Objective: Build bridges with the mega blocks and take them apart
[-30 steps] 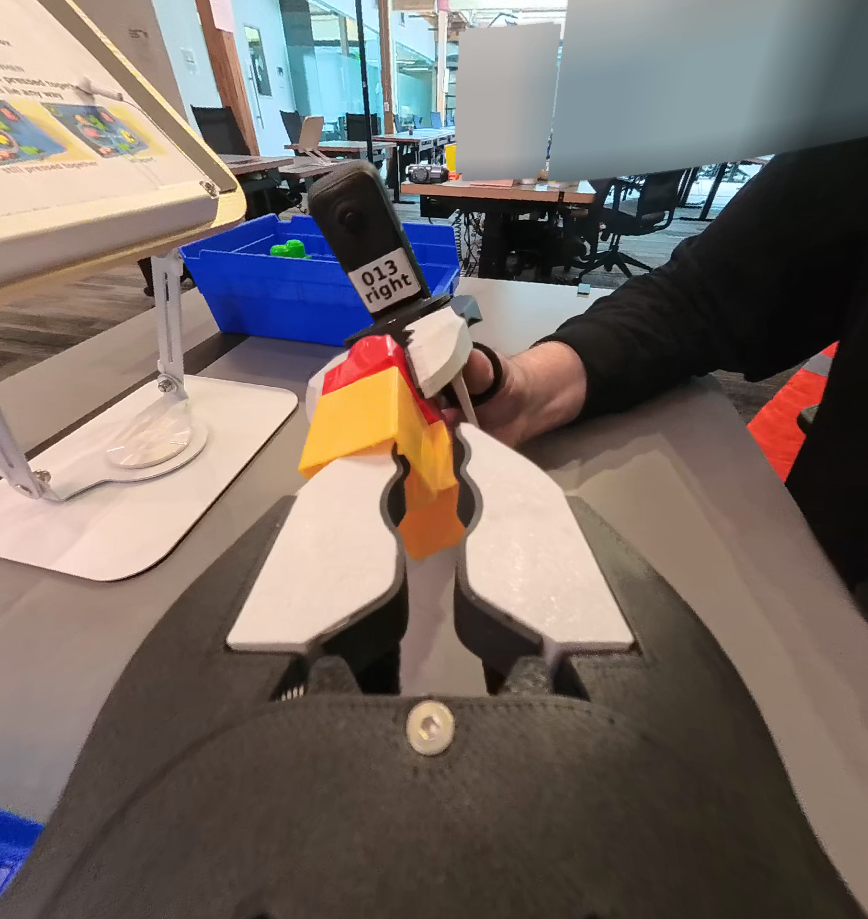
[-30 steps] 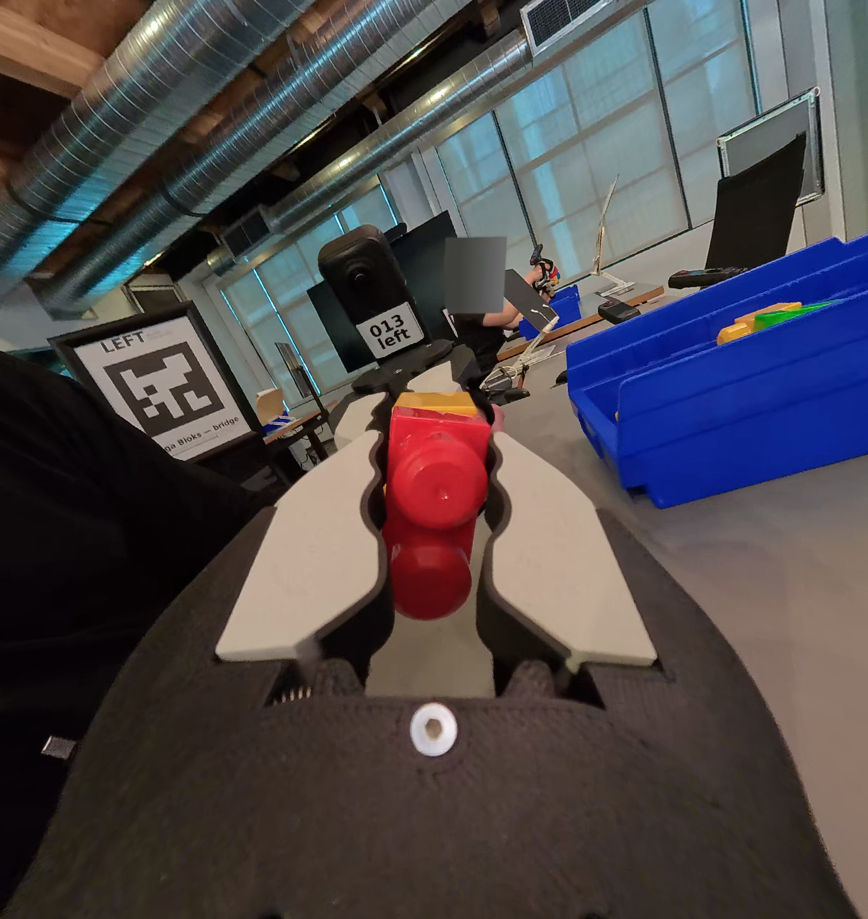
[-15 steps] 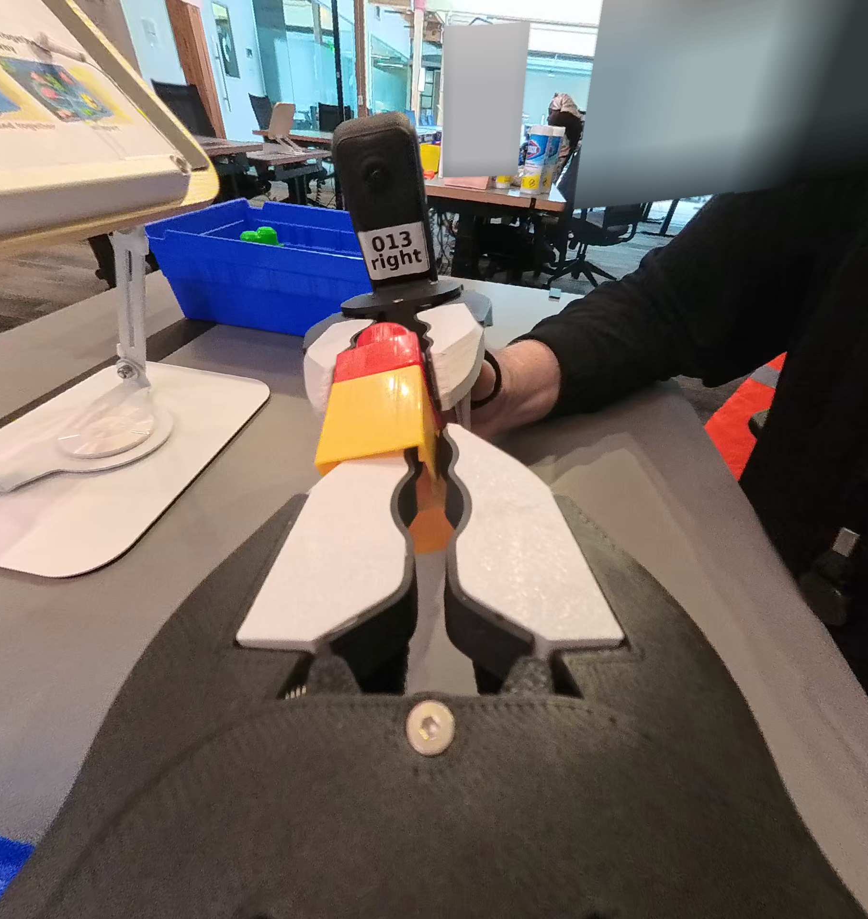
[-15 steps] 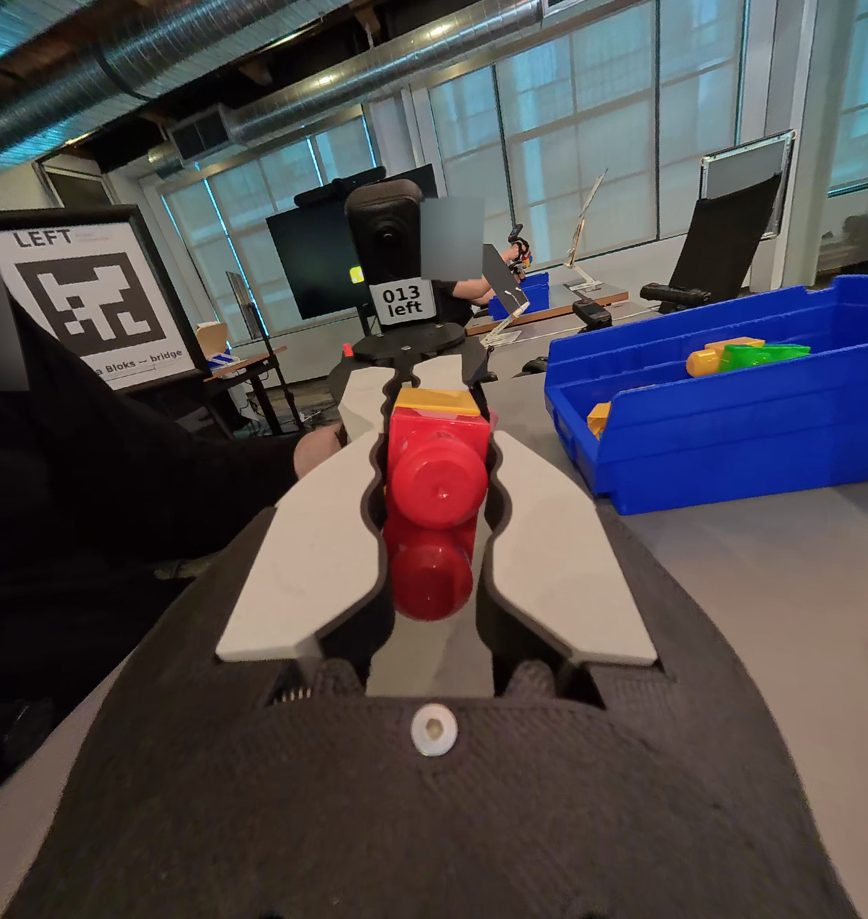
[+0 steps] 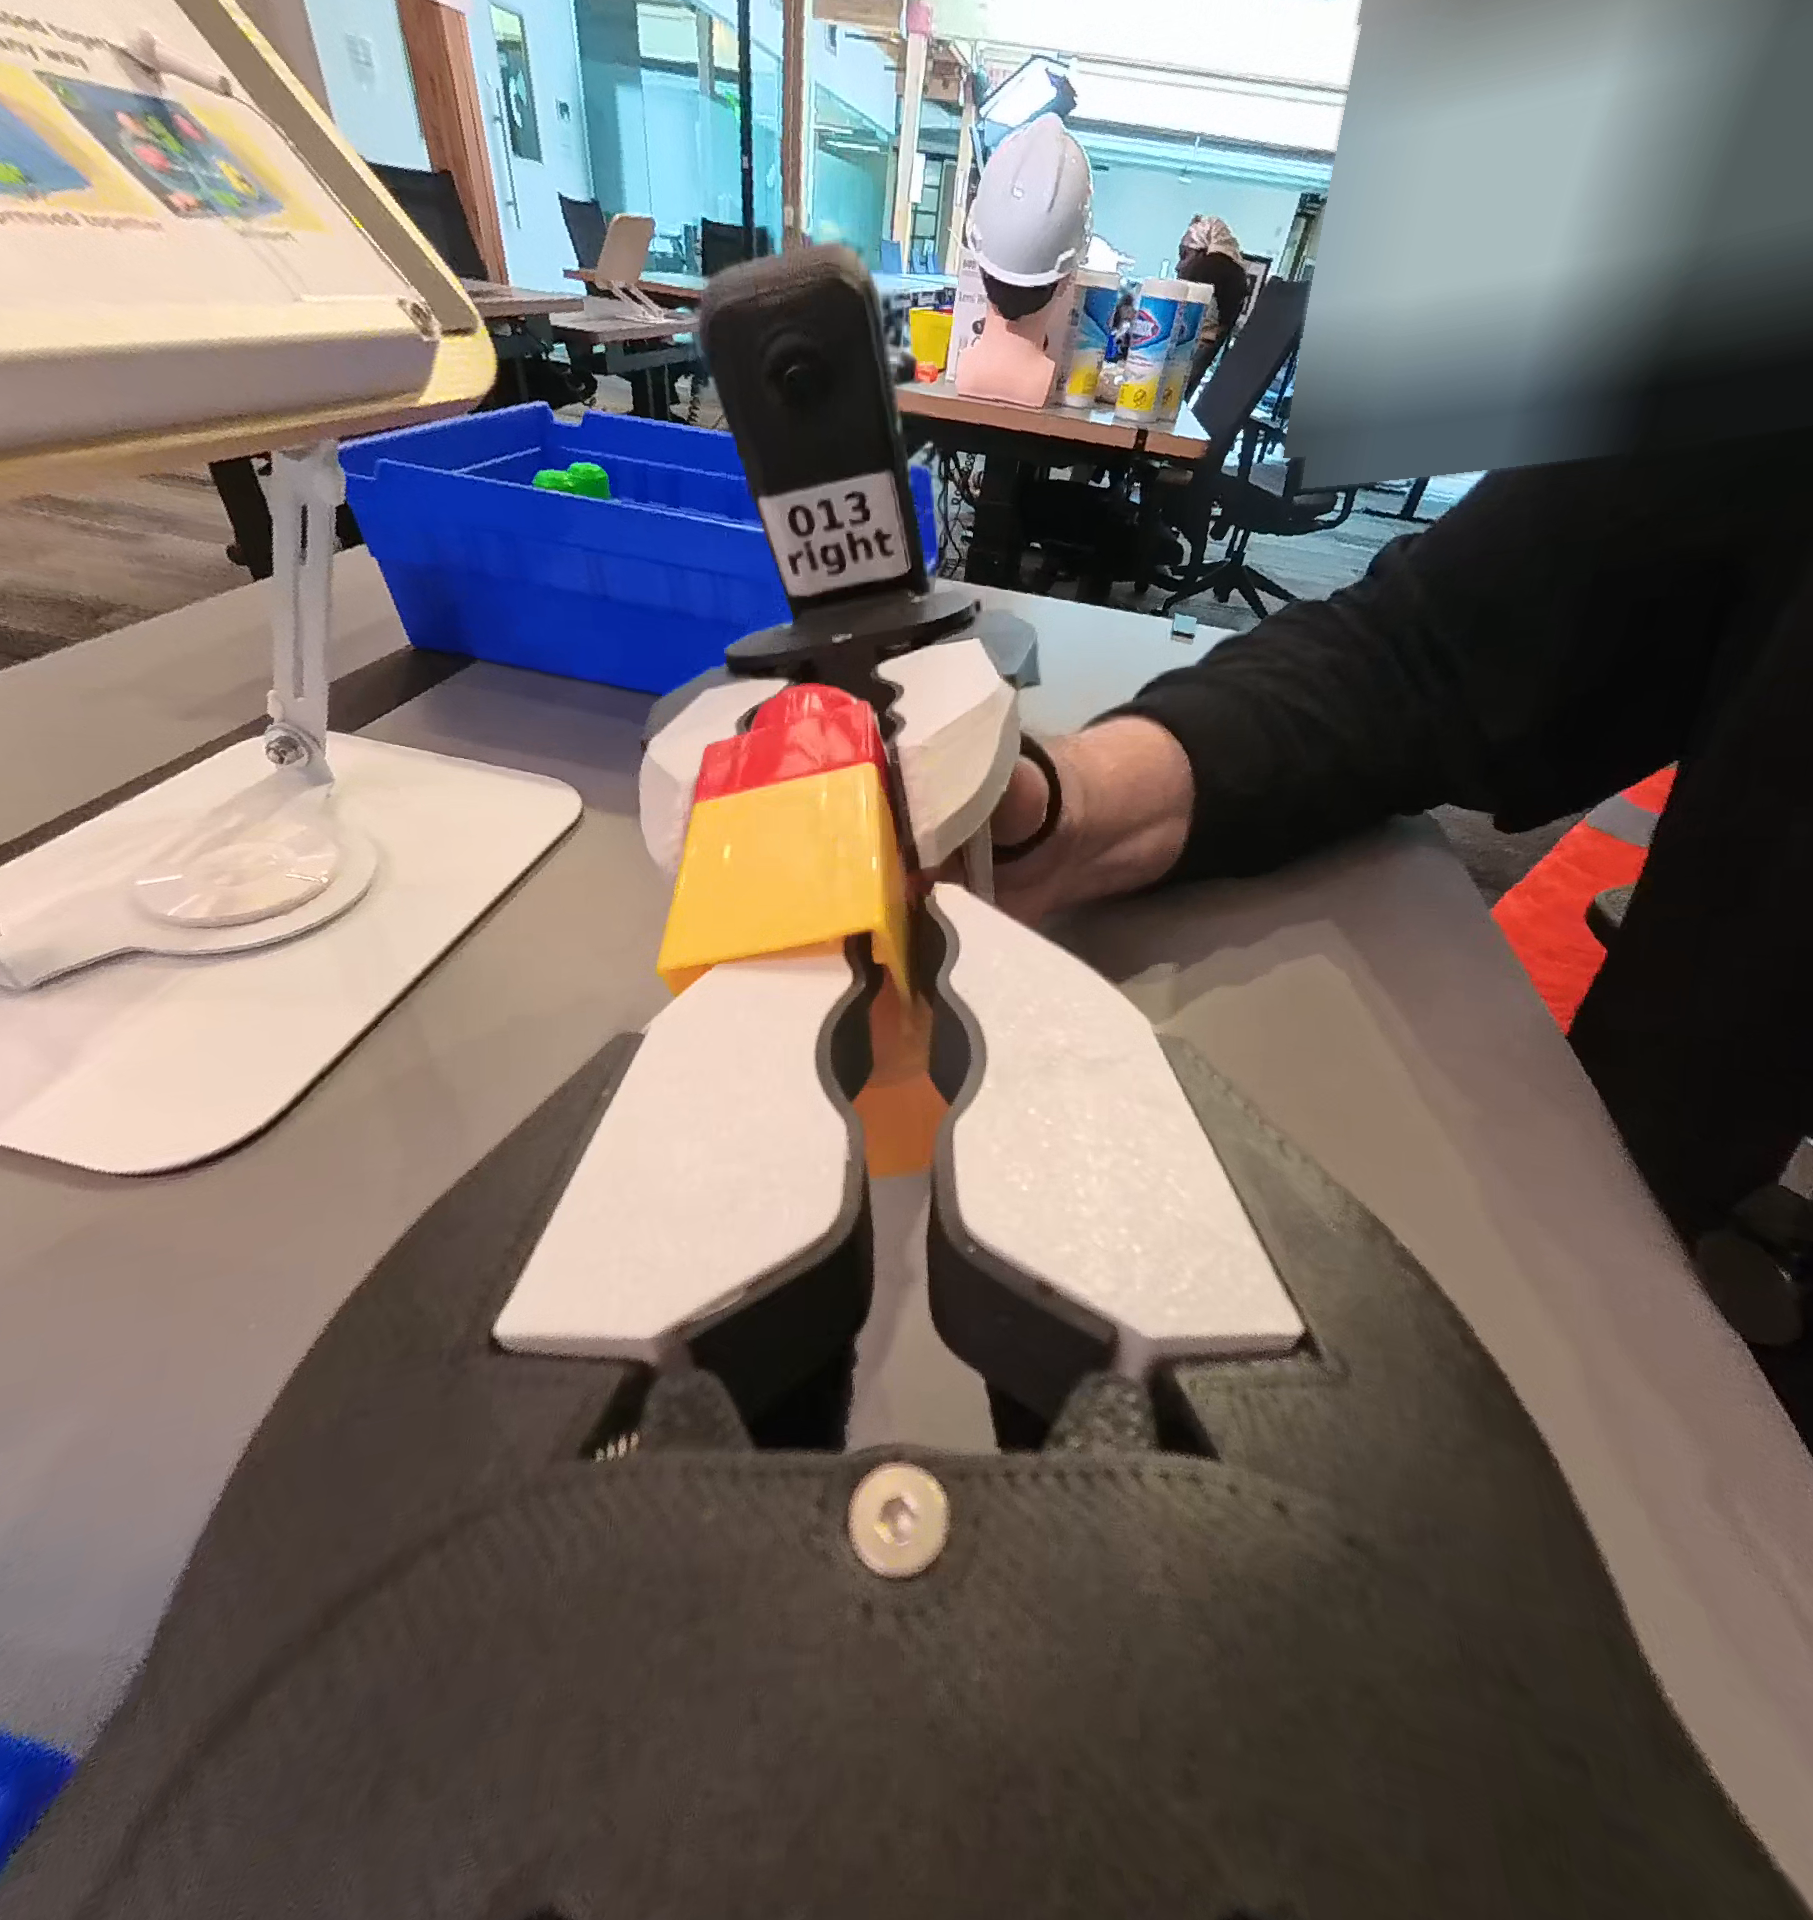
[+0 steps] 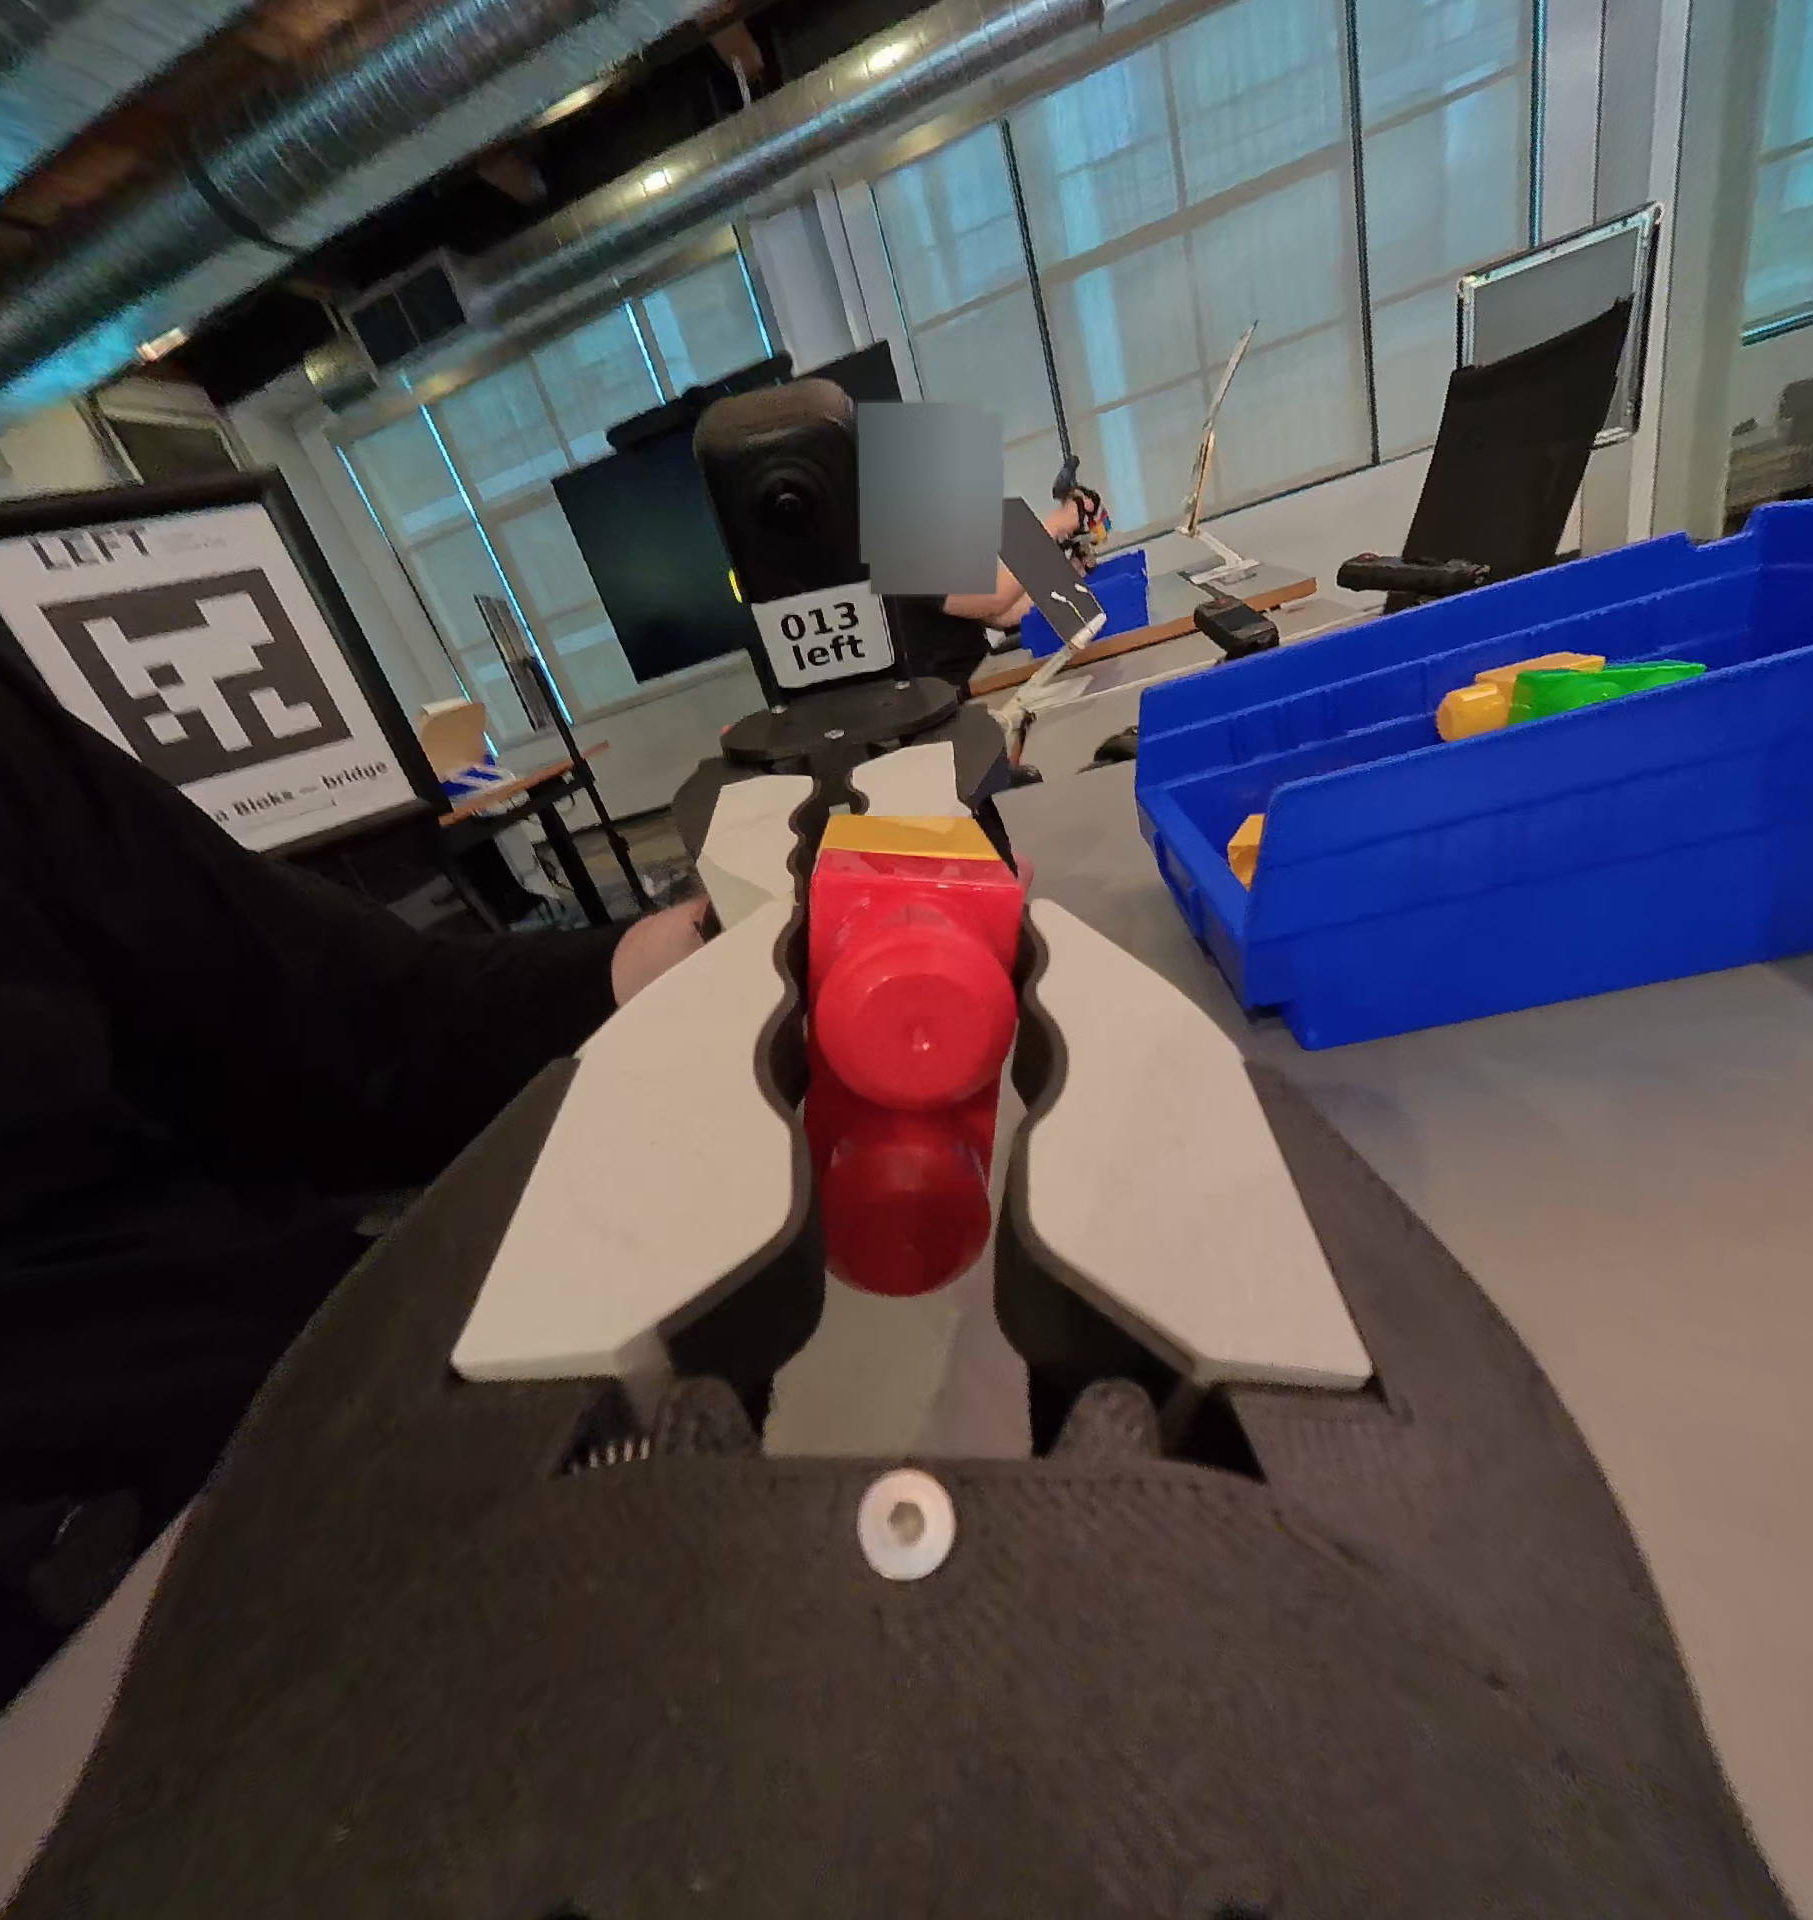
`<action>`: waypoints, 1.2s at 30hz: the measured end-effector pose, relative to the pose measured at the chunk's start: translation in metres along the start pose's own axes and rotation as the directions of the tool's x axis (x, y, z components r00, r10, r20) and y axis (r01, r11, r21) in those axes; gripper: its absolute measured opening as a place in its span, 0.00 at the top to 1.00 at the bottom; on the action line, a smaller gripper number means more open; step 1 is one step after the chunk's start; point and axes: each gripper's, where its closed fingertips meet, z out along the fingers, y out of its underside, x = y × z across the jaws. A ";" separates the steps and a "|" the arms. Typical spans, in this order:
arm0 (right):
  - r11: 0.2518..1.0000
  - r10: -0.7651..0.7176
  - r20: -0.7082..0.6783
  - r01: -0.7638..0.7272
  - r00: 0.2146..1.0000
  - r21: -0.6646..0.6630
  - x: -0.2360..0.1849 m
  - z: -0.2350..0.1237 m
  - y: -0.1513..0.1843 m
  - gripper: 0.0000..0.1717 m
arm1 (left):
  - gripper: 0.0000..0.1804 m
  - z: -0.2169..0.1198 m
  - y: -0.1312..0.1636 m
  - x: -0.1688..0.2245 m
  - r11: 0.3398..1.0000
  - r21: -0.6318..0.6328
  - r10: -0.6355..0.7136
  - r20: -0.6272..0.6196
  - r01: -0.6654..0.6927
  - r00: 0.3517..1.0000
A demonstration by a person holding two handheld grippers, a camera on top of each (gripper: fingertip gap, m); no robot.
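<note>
A yellow block [image 5: 788, 873] and a red block [image 5: 793, 738] are joined and held in the air between my two grippers, which face each other. In the left wrist view my left gripper [image 5: 907, 971] is shut on the thin right wall of the yellow block. My right gripper [image 5: 881, 707] shows beyond it, gripping the red block. In the right wrist view my right gripper [image 6: 912, 914] is shut on the red block [image 6: 912, 1008], whose studs face the camera. The yellow block [image 6: 902, 836] and my left gripper [image 6: 829, 821] lie just past it.
A blue bin [image 5: 569, 582] with a green block [image 5: 573, 480] stands at the back of the grey table. A white stand [image 5: 206, 935] with an instruction board is at left. In the right wrist view a blue bin [image 6: 1504, 883] holds yellow and green blocks [image 6: 1598, 686]. A person's hand [image 5: 1089, 810] holds the right gripper.
My left gripper's fingers have closed further onto the yellow block's wall. Both grippers have swung and levelled a little. The red and yellow blocks stay joined, and the right grasp is unchanged.
</note>
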 end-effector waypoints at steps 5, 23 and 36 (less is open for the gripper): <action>0.999 0.037 -0.012 -0.036 0.999 0.028 0.006 -0.004 -0.005 0.74 | 0.97 0.001 0.001 -0.007 0.996 0.039 -0.079 -0.018 0.080 0.997; 0.983 0.183 -0.011 -0.182 0.983 0.016 0.022 -0.012 0.002 0.79 | 0.86 -0.008 -0.012 -0.018 0.969 0.152 -0.191 -0.050 0.197 0.980; 0.985 0.173 -0.013 -0.172 0.985 0.028 0.021 -0.012 0.002 0.80 | 0.96 -0.008 -0.006 -0.025 0.977 0.133 -0.171 0.019 0.167 0.985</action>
